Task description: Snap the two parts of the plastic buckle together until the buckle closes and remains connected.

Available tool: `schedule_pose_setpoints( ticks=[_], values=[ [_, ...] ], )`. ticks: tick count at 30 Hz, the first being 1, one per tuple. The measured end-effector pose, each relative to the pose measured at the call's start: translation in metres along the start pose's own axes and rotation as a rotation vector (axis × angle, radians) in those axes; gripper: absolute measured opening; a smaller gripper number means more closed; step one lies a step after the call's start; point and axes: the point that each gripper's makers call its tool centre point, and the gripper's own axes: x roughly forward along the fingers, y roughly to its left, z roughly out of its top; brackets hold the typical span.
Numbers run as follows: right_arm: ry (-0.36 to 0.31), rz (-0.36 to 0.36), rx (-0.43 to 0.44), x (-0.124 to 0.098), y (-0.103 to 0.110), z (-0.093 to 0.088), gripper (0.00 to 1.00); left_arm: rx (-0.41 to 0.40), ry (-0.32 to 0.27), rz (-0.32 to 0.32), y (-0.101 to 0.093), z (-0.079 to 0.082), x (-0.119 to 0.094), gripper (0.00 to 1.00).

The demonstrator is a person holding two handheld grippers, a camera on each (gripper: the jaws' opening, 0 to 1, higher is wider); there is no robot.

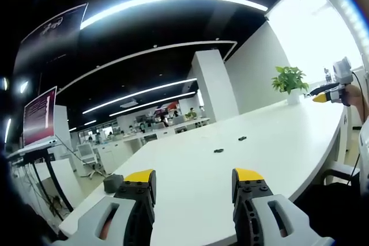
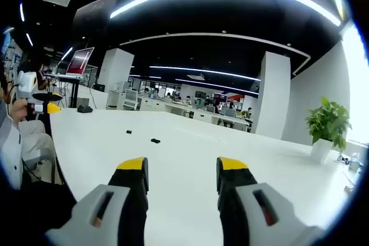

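- Left gripper view, nearest first: the left gripper [image 1: 194, 184] rises from the bottom edge with its yellow-tipped jaws spread wide, nothing between them – only bare white table [image 1: 190, 211] shows in the gap.
- Beyond the jaws, out on the table, lie the two buckle parts: one [image 1: 218, 151] closer and more to the left, the other [image 1: 242, 139] a little farther and to the right. They are small dark pieces, near each other but apart, not joined.
- A small grey object [image 1: 113, 182] sits at the table's left edge, beside the left jaw.
- At the far right, the right gripper [image 1: 320, 97] is held up above the table's edge, yellow tip pointing inward, well away from the buckle parts.
- A potted plant [image 1: 289, 82] stands at the far end of the table, by a bright window.
- Right gripper view, nearest first: the right gripper [image 2: 181, 177] has its jaws wide apart and empty, above bare table [image 2: 190, 159].
- Farther out and to the left lie the same two parts – one [image 2: 155, 140] nearer, one [image 2: 129, 132] beyond it – separate, both clear of the jaws.
- At the far left a hand holds the left gripper [image 2: 51, 108], yellow tip showing, near the table's corner.
- The plant [image 2: 328, 125] stands at the right; an office with desks and people stretches behind.
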Motion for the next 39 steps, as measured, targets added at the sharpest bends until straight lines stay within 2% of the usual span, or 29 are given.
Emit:
schedule_pose_setpoints(
  ticks=[17, 39],
  values=[
    [0.002, 0.029, 0.015, 0.009, 0.003, -0.003, 0.47, -0.022, 0.013, -0.026, -0.004, -0.006, 0.01, 0.53],
    [0.012, 0.074, 0.032, 0.021, 0.008, -0.009, 0.46, -0.03, 0.006, -0.018, 0.002, -0.001, 0.01, 0.53]
  ],
)
